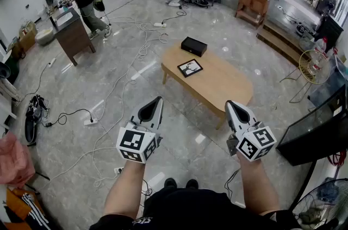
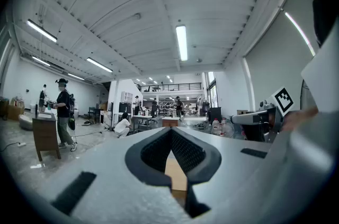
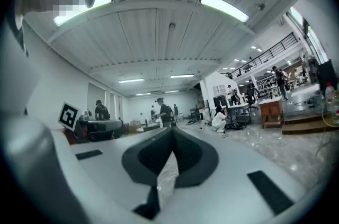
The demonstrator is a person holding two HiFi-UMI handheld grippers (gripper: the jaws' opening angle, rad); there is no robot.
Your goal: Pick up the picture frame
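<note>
Looking down in the head view, I saw the light wooden oval tabletop (image 1: 223,82) well ahead of the person. The black-rimmed rectangular picture frame (image 1: 190,68) lay flat near its far left end, close to a flat black box (image 1: 194,46). The left hand-held gripper (image 1: 155,105) and the right hand-held gripper (image 1: 232,109) were held level, short of the table. Both were pressed together and empty.

To my eye the reach was not yet under way. The chosen gripper needed to go forward, spread before arriving, and come in low at one edge, since a flat frame offers little to pinch from above.

In the left gripper view the jaws met at the tip, with a sliver of wood behind them. In the right gripper view the jaws were likewise closed, with bare floor behind.

No brand or wording was readable. The only print was the black-and-white square markers (image 1: 133,140) on the gripper cubes.
</note>
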